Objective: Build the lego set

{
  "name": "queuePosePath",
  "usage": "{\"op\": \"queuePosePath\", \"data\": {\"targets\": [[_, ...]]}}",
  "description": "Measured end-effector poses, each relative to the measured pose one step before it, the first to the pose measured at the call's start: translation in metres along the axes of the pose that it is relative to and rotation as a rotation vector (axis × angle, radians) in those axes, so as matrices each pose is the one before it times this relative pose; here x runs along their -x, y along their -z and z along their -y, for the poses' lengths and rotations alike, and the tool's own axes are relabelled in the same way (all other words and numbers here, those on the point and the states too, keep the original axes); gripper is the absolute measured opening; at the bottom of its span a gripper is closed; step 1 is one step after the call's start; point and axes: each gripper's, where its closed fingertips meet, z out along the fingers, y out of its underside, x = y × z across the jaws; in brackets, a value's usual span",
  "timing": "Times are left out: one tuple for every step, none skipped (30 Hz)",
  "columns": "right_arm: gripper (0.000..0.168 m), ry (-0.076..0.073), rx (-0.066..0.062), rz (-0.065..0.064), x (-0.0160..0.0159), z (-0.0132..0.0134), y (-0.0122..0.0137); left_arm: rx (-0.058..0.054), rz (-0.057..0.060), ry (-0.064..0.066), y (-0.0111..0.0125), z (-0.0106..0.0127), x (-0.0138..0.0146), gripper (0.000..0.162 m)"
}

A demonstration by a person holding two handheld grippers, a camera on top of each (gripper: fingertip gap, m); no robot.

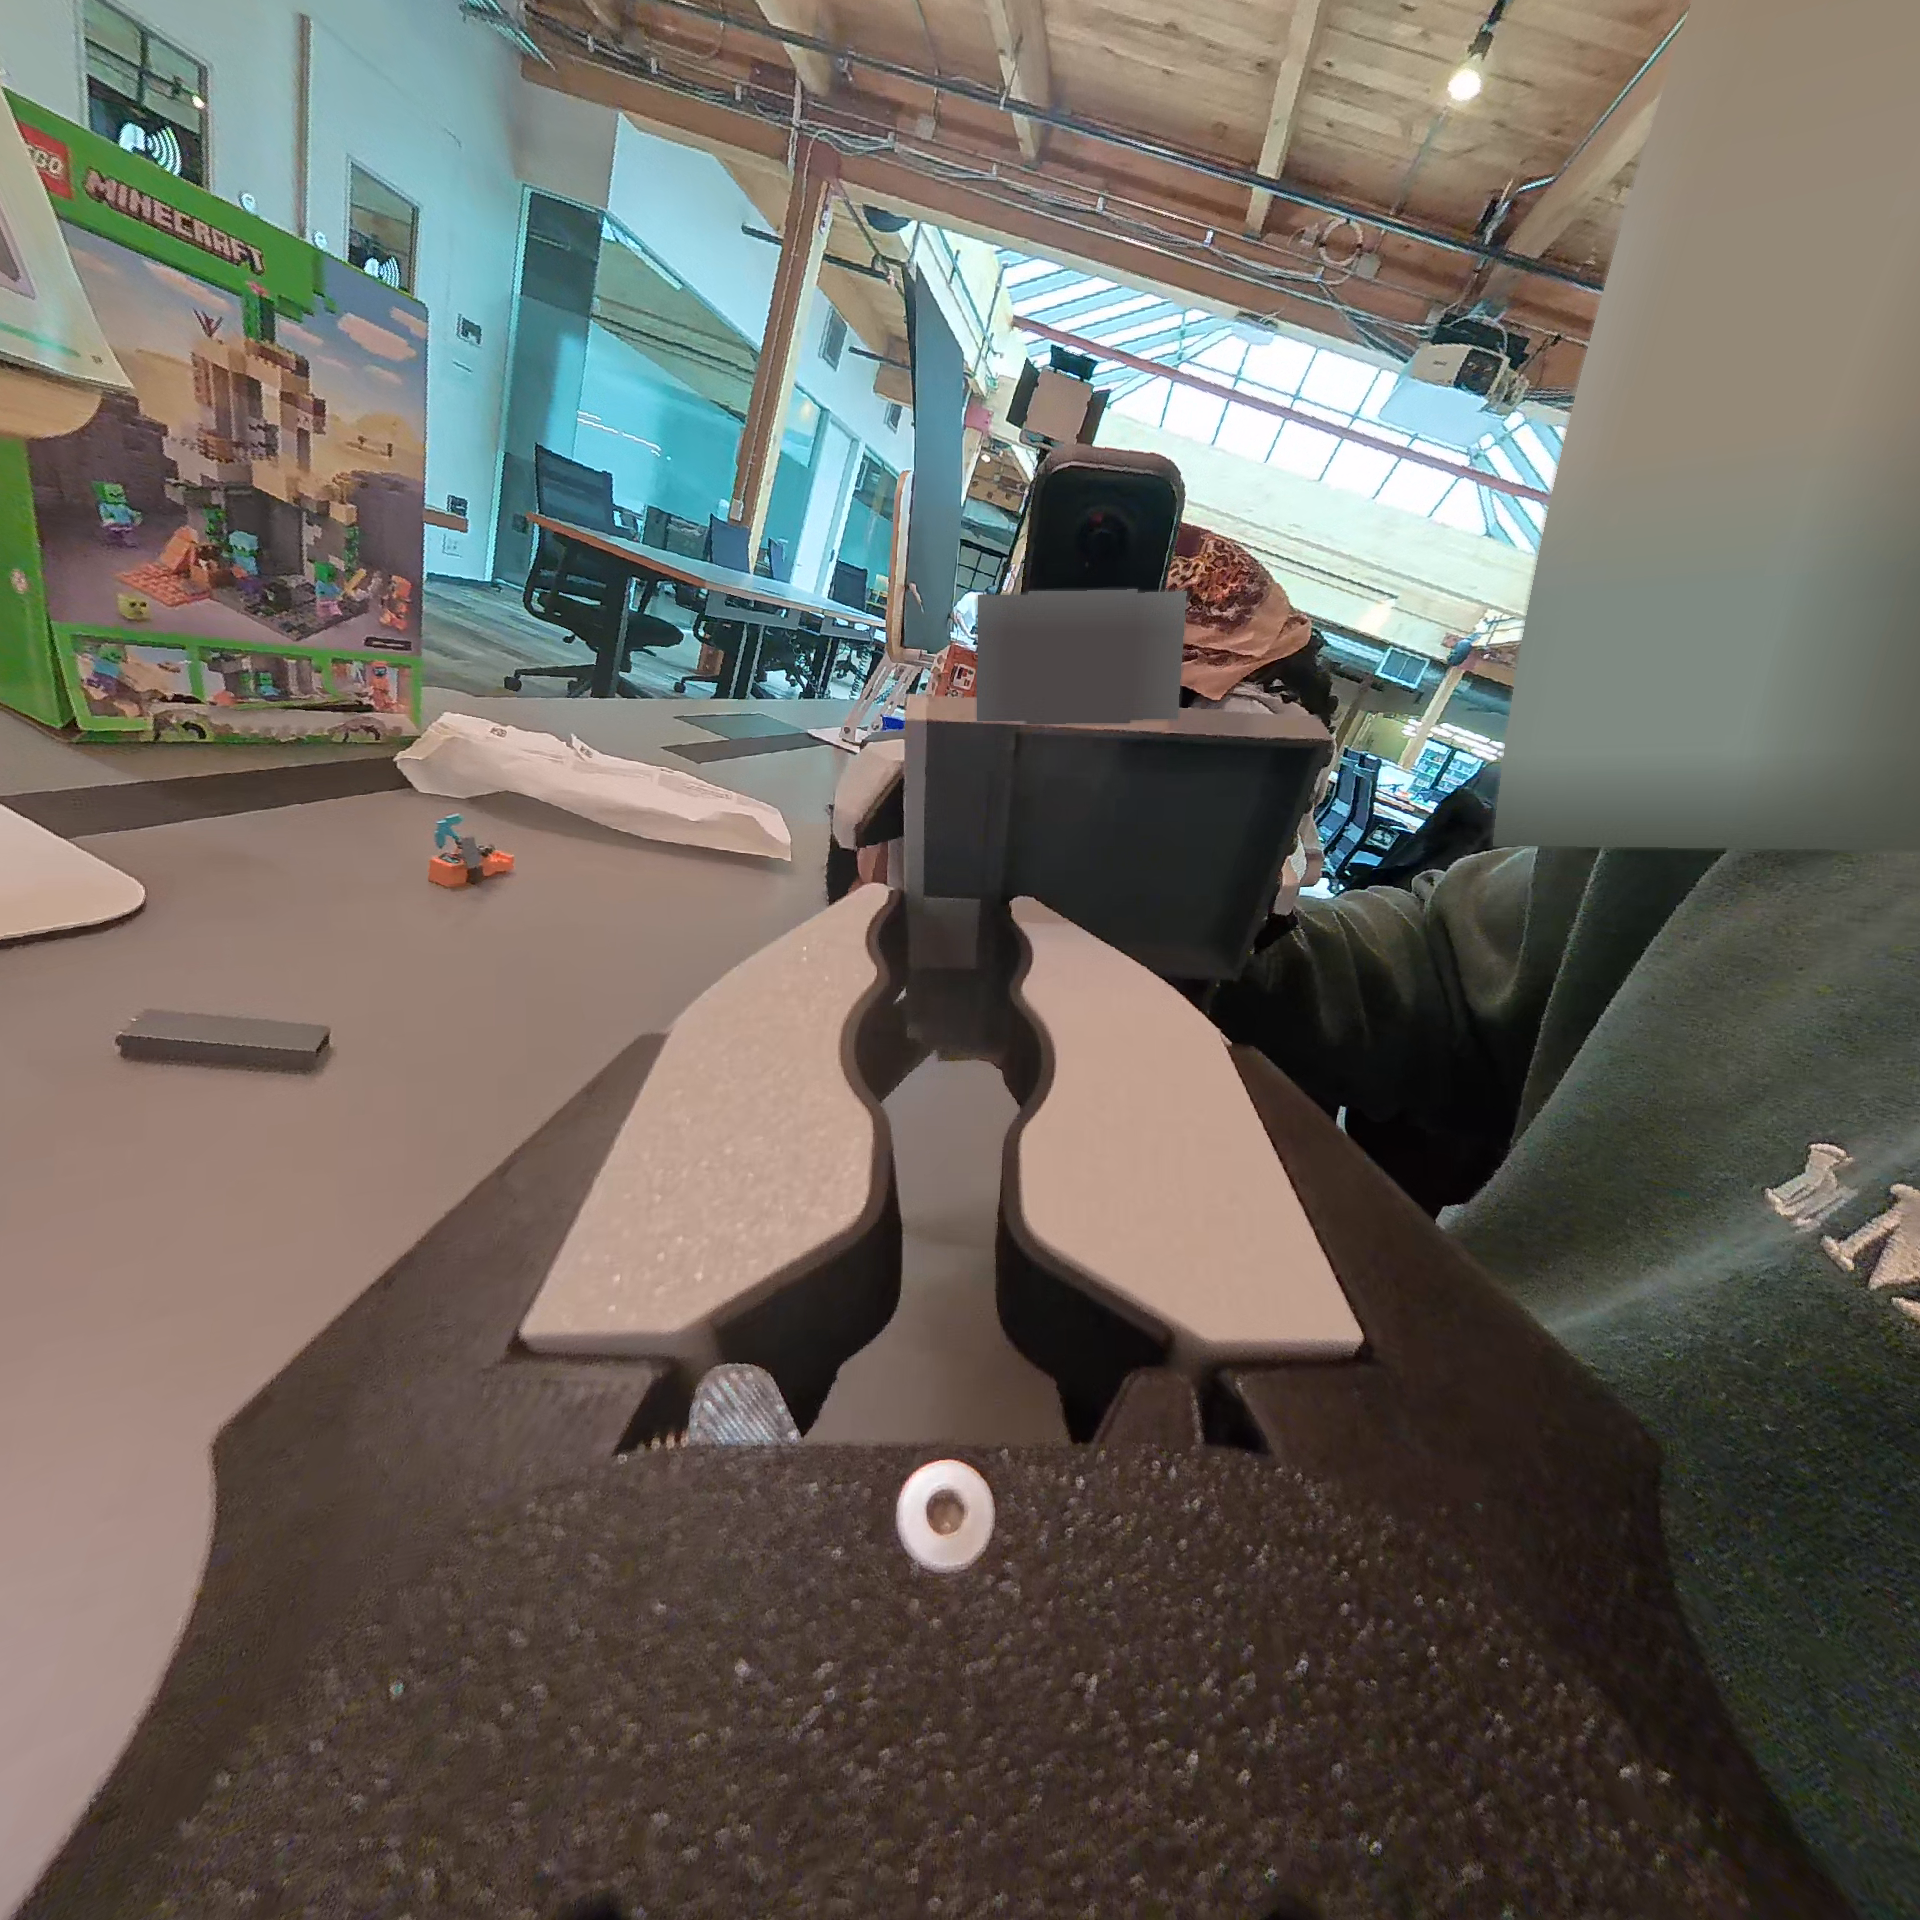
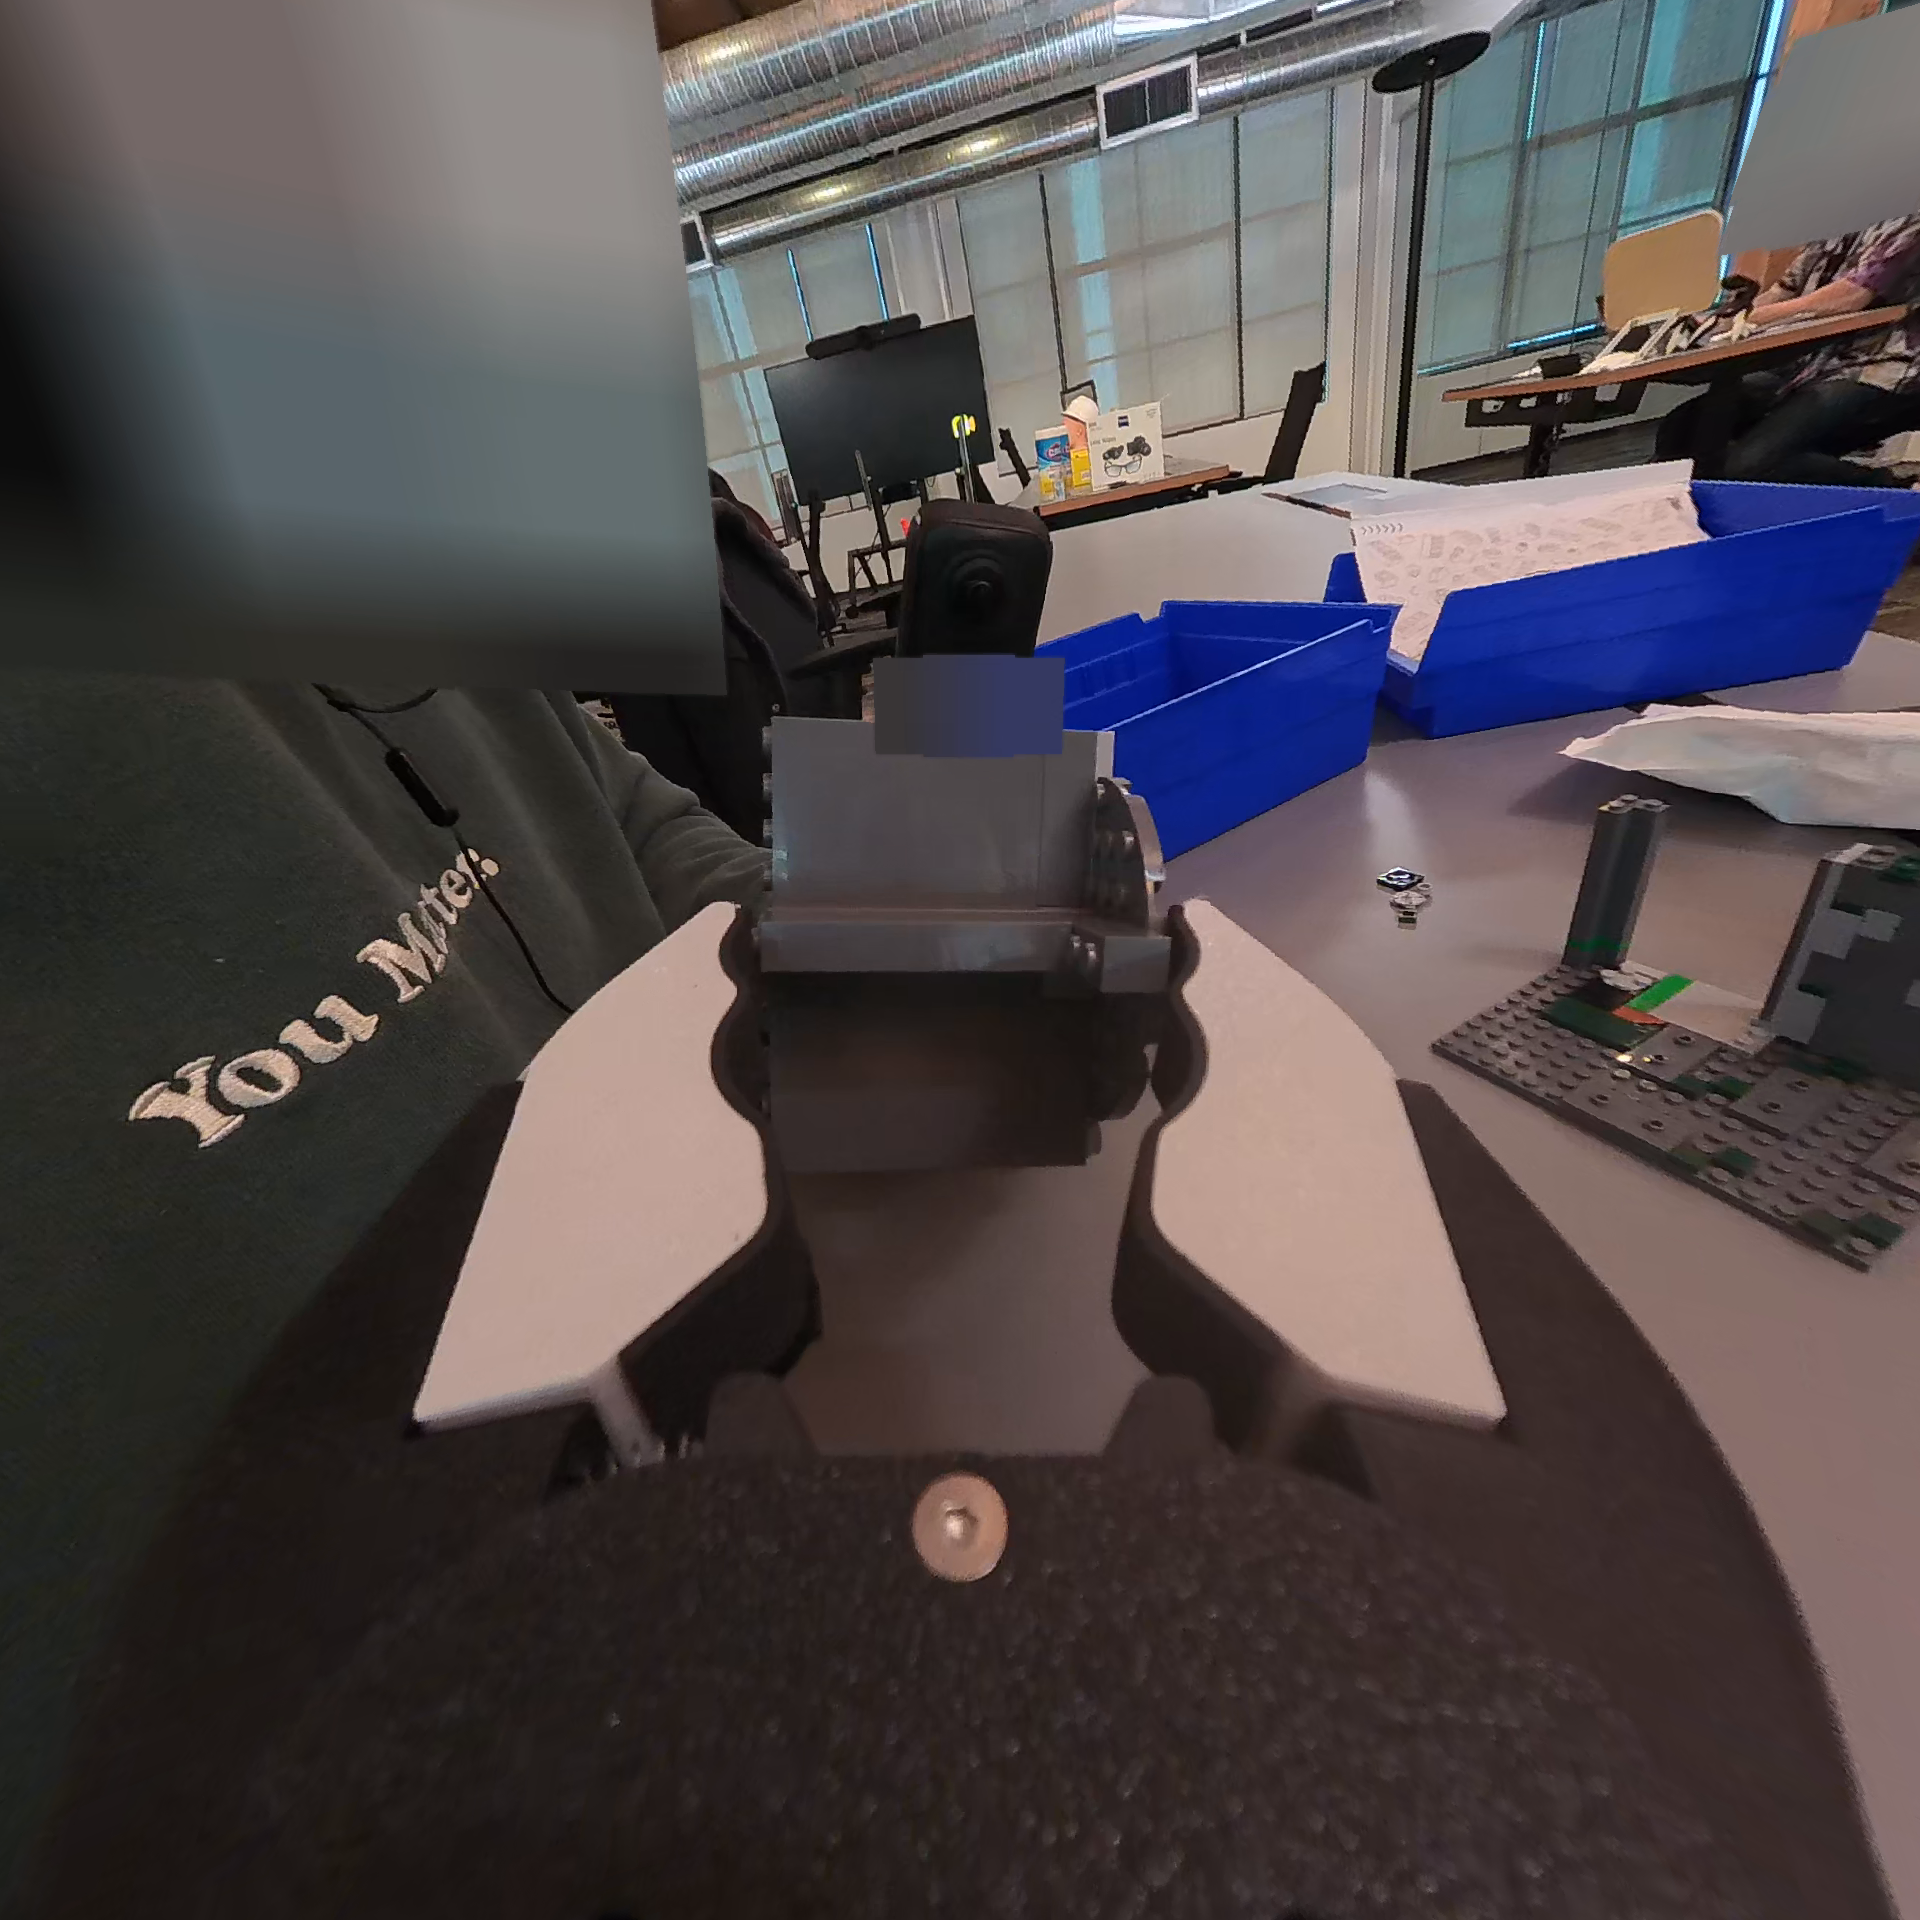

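Both grippers clamp one grey assembly (image 2: 935, 935) at frame centre: left gripper (image 1: 945, 935) and right gripper (image 2: 961, 935). A baseplate (image 2: 1704, 1101) lies on the bench (image 2: 1455, 831) at right.

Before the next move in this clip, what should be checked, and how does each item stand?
1. Right gripper clamped on the grey assembly: ok.
2. Left gripper gripping the same assembly's edge: ok.
3. Baseplate build resting free on the table: ok.
4. Loose grey plate within reach: ok.
5. Studs aligned where the assembly is pinched: cannot tell.
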Motion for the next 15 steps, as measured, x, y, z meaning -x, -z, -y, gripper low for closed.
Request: {"op": "queuePosePath", "data": {"targets": [[0.074, -0.0043, -0.0028, 0.0019, 0.00023, 0.00044, 0.00007, -0.0008, -0.0040, 0.0000, -0.00006, 0.00010, -0.00020, 0.015], [0.074, -0.0069, -0.0053, 0.0025, 0.00045, 0.00098, -0.00022, -0.0037, -0.0063, 0.0005, 0.00009, 0.00075, -0.00059, 0.015], [0.074, -0.0083, -0.0054, 0.0046, 0.00062, 0.00105, -0.00015, -0.0042, -0.0052, -0.0035, 0.00000, 0.00112, -0.00080, 0.015], [0.074, -0.0003, -0.0042, 0.0042, 0.00087, 0.00111, -0.00011, -0.0020, -0.0033, -0.0084, 0.00004, 0.00091, -0.00087, 0.015], [0.074, 0.0030, -0.0011, 0.0030, 0.00089, 0.00090, -0.00038, -0.0031, -0.0029, -0.0080, 0.00028, 0.00101, -0.00090, 0.016], [0.074, -0.0001, -0.0005, 0.0048, 0.00084, 0.00094, -0.00019, -0.0022, -0.0022, -0.0053, 0.00004, 0.00081, -0.00078, 0.015], [0.074, -0.0030, -0.0018, 0.0033, 0.00026, 0.00084, -0.00010, -0.0005, 0.0003, -0.0044, 0.00000, 0.00038, -0.00036, 0.015], [0.076, -0.0065, -0.0045, 0.0018, -0.00042, 0.00099, 0.00048, -0.0013, 0.0005, -0.0050, 0.00004, 0.00052, -0.00030, 0.015], [0.079, -0.0091, -0.0103, 0.0052, -0.00049, 0.00180, 0.00133, 0.0024, 0.0035, -0.0059, 0.00020, 0.00007, 0.00035, 0.016], [0.081, -0.0159, -0.0154, 0.0092, -0.00025, 0.00282, 0.00243, 0.0029, 0.0081, -0.0098, 0.00055, 0.00002, 0.00104, 0.016], [0.085, -0.0182, -0.0092, 0.0078, -0.00057, 0.00243, 0.00312, 0.0038, 0.0075, -0.0108, 0.00068, 0.00013, 0.00099, 0.016], [0.087, -0.0134, -0.0034, -0.0003, -0.00153, 0.00210, 0.00390, 0.0097, 0.0110, -0.0121, 0.00042, -0.00068, 0.00150, 0.016], [0.087, -0.0036, 0.0003, -0.0100, -0.00274, 0.00184, 0.00488, 0.0123, 0.0130, -0.0164, 0.00039, -0.00131, 0.00182, 0.016], [0.086, 0.0013, 0.0078, -0.0184, -0.00421, 0.00136, 0.00596, 0.0086, 0.0082, -0.0070, 0.00042, -0.00107, 0.00143, 0.016], [0.080, 0.0036, 0.0211, -0.0326, -0.00728, -0.00013, 0.00688, 0.0108, 0.0086, -0.0035, 0.00007, -0.00160, 0.00185, 0.016]]}}
